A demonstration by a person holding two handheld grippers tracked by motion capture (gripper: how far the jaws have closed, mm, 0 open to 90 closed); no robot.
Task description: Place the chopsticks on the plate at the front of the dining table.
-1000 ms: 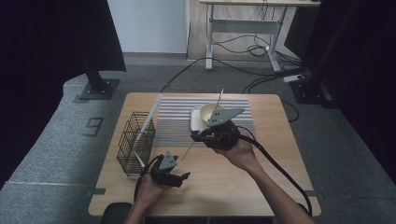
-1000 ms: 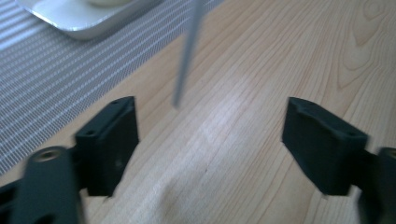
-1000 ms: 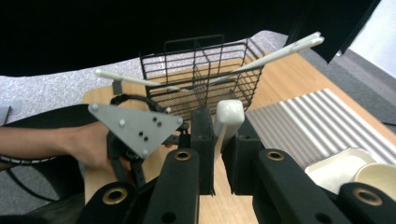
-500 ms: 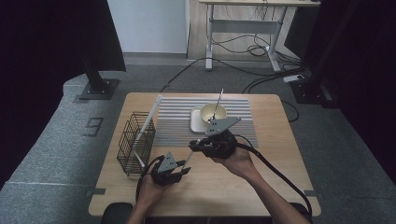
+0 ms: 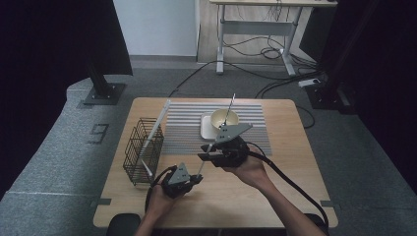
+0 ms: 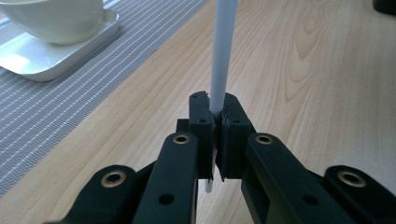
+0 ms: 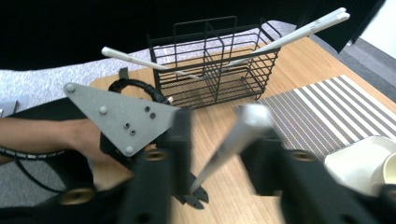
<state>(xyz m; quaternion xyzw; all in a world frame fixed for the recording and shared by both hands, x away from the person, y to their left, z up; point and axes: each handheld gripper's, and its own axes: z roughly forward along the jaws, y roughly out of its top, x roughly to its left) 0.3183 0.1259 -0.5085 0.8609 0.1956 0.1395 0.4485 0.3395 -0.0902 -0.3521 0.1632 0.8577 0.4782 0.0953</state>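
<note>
The left gripper (image 5: 195, 179), held low near the table's front edge, has its jaws pressed together on the lower end of a thin white stick (image 6: 221, 56); they have just been closing on it. In the left gripper view the two black pads pinch the stick tight, a short stub pokes out below them, and the rest of the shaft rises straight up and away over the bare wood of the table (image 6: 299, 65).

Just beyond and to the right, the right gripper (image 5: 209, 155) sits around the same stick a little farther up. Its jaws have just been opening: in the right gripper view they stand apart on either side of the shaft, which runs blurred up between them without either pad pressing on it. That view also looks down on the left gripper, its grey three-cornered plate (image 7: 122, 116) and the hand behind it.

From the two grippers the stick slants up and away over the striped grey mat (image 5: 187, 132), its far tip above the cream bowl (image 5: 224, 118). The bowl stands on a white square plate (image 5: 205, 127) on the mat, near the table's middle.

At the left side of the table stands a black wire basket (image 5: 143, 150), with more white sticks (image 7: 299, 30) leaning out of it, one long pair reaching up toward the far edge.
</note>
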